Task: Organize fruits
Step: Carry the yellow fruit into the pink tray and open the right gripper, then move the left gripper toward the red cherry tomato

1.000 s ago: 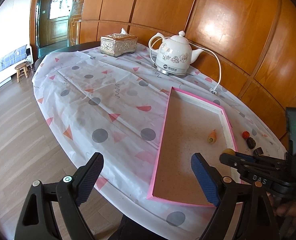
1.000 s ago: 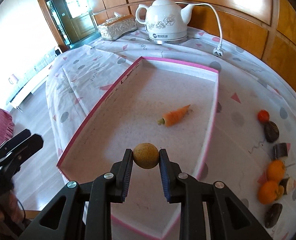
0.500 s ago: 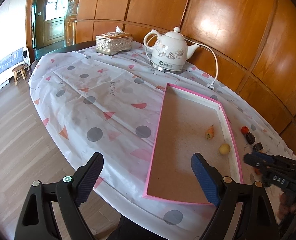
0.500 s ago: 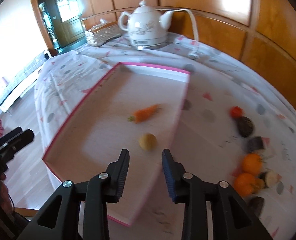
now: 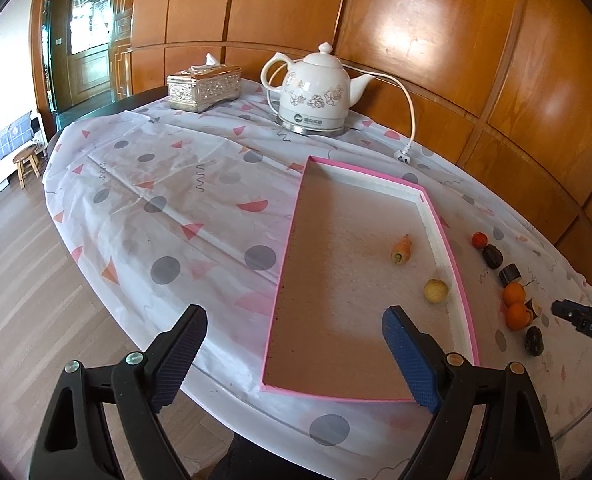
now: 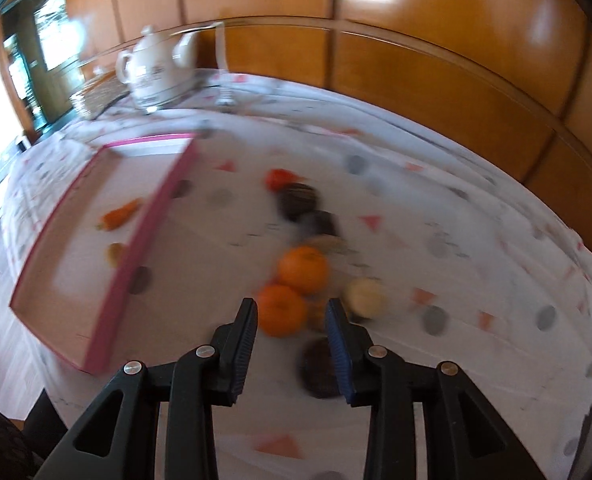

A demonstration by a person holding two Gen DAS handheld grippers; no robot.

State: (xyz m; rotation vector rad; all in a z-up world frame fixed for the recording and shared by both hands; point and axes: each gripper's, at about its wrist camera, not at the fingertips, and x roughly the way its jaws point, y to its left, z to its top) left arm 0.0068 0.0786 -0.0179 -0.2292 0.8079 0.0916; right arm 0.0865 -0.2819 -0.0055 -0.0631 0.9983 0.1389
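Glossy wood panelling (image 5: 436, 40) | pink-rimmed tray (image 5: 284, 264): round yellow fruit (image 5: 435, 290) | both hand-held grippers (image 5: 294, 354) (image 6: 291, 336) spread, empty

Right gripper side, seen at the far right edge of the left wrist view: white letters "DAS" on the black body of the right gripper (image 5: 588, 322); anything after them is cut off.
Kettle label: a dark green oval badge with white characters low on the white ceramic electric kettle (image 5: 311, 94), too small to read.
Right wrist view: blurred, nothing readable.
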